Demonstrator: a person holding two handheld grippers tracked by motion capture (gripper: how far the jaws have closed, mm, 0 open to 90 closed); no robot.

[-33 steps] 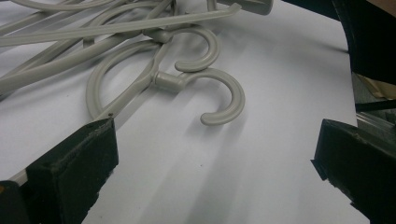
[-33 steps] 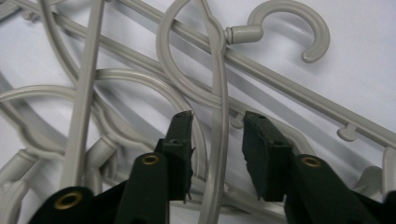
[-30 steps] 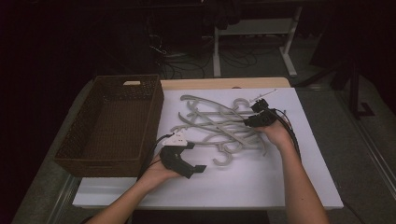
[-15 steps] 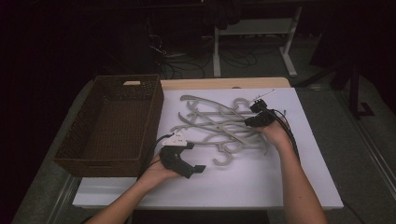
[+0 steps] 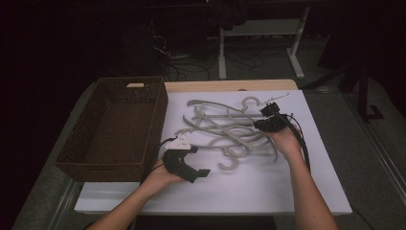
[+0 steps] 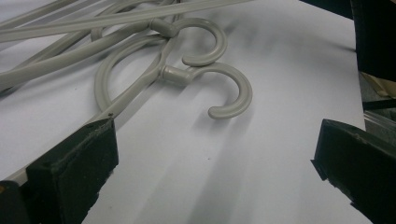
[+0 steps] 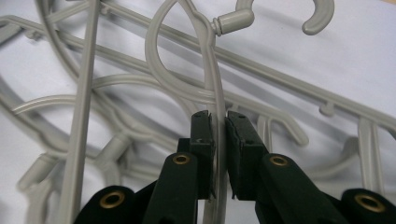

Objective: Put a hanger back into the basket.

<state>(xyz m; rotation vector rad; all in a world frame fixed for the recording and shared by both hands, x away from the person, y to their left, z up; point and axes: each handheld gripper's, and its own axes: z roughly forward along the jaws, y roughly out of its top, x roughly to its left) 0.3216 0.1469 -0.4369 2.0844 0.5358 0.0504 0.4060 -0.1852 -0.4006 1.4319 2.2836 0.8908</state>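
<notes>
Several grey plastic hangers (image 5: pixel 225 130) lie tangled on the white table sheet (image 5: pixel 268 191). My right gripper (image 5: pixel 262 123) sits at the pile's right side. In the right gripper view it (image 7: pixel 218 140) is shut on the thin arm of one hanger (image 7: pixel 212 70), just below that hanger's hook neck. My left gripper (image 5: pixel 198 160) rests on the sheet in front of the pile, jaws wide apart. In the left gripper view it (image 6: pixel 215 172) is open with bare sheet between its jaws. Two hanger hooks (image 6: pixel 224 88) lie just ahead of it, and one hanger arm touches its left finger (image 6: pixel 74 168).
A dark brown wicker basket (image 5: pixel 155 129) stands at the table's left, and nothing shows inside it. The sheet's front and right parts are bare. Beyond the table's far edge are a dark floor, cables and a white stand (image 5: pixel 297 57).
</notes>
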